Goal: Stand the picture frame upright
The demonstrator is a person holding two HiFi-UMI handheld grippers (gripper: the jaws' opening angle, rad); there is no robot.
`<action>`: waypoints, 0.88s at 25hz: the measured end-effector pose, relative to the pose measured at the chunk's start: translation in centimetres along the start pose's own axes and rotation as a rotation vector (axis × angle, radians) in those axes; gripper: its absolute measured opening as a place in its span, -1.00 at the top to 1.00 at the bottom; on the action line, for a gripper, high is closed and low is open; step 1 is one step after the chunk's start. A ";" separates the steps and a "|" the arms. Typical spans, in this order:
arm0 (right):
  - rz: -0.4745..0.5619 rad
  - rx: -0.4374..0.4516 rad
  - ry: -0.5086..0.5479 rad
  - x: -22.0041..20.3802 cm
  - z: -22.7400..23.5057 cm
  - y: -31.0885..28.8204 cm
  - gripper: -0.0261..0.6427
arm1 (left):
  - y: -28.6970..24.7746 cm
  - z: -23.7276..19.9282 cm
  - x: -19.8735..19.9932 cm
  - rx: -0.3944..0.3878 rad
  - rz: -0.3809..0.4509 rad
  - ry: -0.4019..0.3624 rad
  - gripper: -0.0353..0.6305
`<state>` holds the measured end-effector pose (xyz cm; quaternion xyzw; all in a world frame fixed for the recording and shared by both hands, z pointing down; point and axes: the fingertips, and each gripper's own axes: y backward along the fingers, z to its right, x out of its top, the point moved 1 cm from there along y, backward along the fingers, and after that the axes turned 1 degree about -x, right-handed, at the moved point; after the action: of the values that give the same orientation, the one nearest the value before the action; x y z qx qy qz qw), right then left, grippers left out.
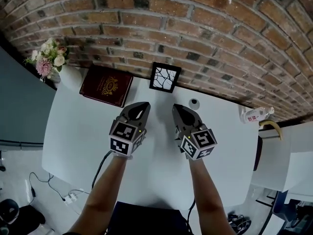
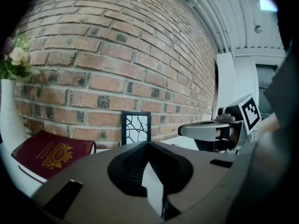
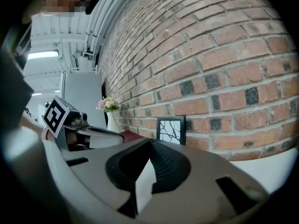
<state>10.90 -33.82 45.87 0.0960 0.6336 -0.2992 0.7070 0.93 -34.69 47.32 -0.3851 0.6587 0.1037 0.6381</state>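
Pressing together, empty: jaws of left gripper point(image 1: 144, 105) and right gripper point(image 1: 176, 107), clear of picture frame point(image 1: 165, 77)

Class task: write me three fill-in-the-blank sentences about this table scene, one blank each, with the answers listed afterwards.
1. The picture frame is not lying flat; it stands ____ by the brick wall.
2. In the head view, the dark red book lies to the frame's ____.
3. The left gripper and the right gripper both have their jaws ____.

Answers: upright; left; shut
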 end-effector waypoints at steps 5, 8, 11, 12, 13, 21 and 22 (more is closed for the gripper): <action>0.014 0.022 0.004 0.6 -1.9 2.2 0.91 | 3.1 0.9 0.2 -0.001 0.042 0.050 0.89; 0.005 0.034 0.017 0.7 -3.1 3.5 0.91 | 4.9 1.4 0.0 0.008 0.056 0.069 0.89; 0.013 0.035 0.017 0.9 -4.2 4.9 0.91 | 6.6 2.0 -0.2 0.014 0.072 0.077 0.89; 0.017 0.037 0.020 1.1 -4.6 5.4 0.91 | 7.2 2.2 -0.2 0.018 0.079 0.076 0.89; 0.019 0.040 0.027 1.2 -5.0 5.9 0.91 | 7.8 2.4 -0.1 0.022 0.085 0.074 0.89; 0.017 0.064 0.074 1.5 -8.2 10.1 0.91 | 12.9 4.3 0.8 0.044 0.145 0.071 0.89; 0.021 0.065 0.076 1.6 -8.6 10.6 0.91 | 13.5 4.5 0.9 0.048 0.153 0.072 0.89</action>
<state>9.52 -21.38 40.26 0.1370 0.6489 -0.3085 0.6819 -4.21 -22.98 40.92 -0.3217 0.7110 0.1224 0.6131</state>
